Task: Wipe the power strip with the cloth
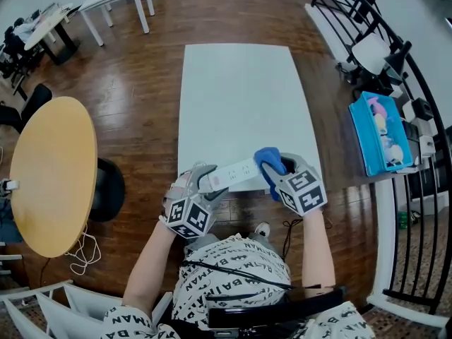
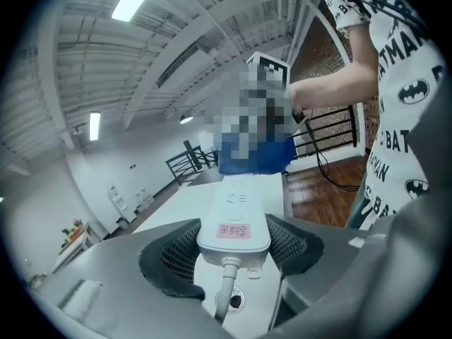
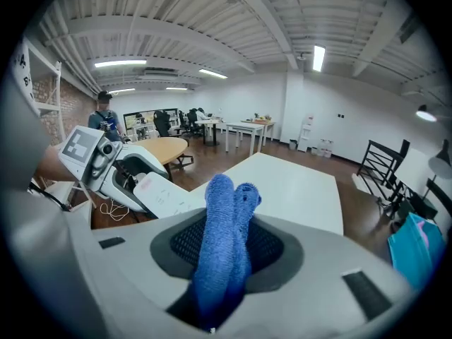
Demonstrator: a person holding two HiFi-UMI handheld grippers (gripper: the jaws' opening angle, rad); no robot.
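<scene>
Jaws of the right gripper pinch the blue cloth, its free end pointing left at the power strip. The left gripper clamps the strip's cord end over the table at its near edge, long axis running toward the cloth; actual contact is hard to make out.

A: We see bright, even light; the ceiling tubes glare high above the white table.
B: We agree. Around the table the floor shines, shadows stay soft, and far from it our edges bend and darken.
</scene>
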